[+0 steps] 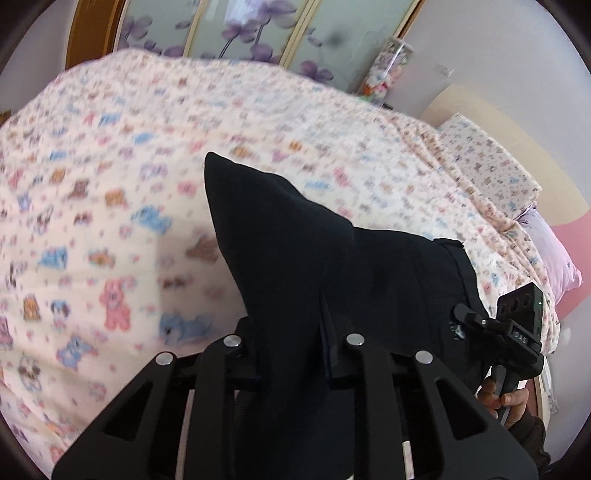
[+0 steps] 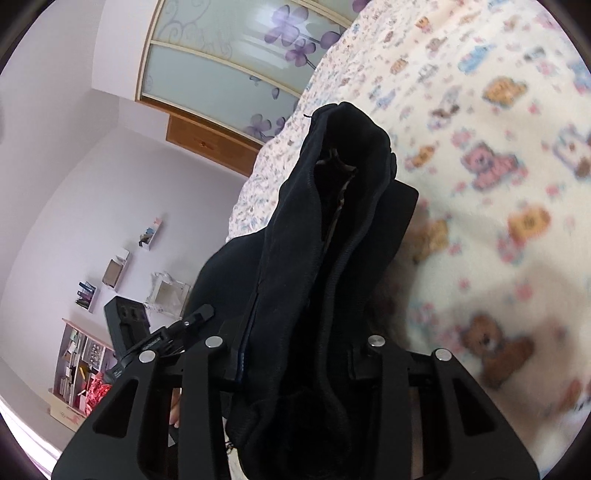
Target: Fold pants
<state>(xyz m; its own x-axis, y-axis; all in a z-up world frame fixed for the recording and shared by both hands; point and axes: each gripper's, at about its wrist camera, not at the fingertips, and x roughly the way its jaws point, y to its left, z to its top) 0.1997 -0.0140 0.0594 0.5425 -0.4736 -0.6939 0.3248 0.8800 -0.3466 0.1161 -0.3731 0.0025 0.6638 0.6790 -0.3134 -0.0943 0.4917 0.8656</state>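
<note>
The black pants [image 1: 317, 258] hang bunched between both grippers, lifted above the bed [image 1: 110, 184]. My left gripper [image 1: 295, 343] is shut on a fold of the pants, which drape over its fingers and hide the tips. My right gripper [image 2: 299, 354] is shut on the waistband end of the pants [image 2: 332, 206], whose open top shows a pale lining. The right gripper also shows in the left wrist view [image 1: 517, 332] at the far right, held by a hand. The left gripper shows in the right wrist view [image 2: 147, 332] at the lower left.
The bed has a cream sheet printed with cartoon animals [image 2: 498, 184]. Pillows [image 1: 491, 162] and a pink pillow [image 1: 561, 266] lie at its head. A wardrobe with flowered glass doors [image 1: 240, 29] stands behind. Shelves with small items [image 2: 85, 365] hang on the lilac wall.
</note>
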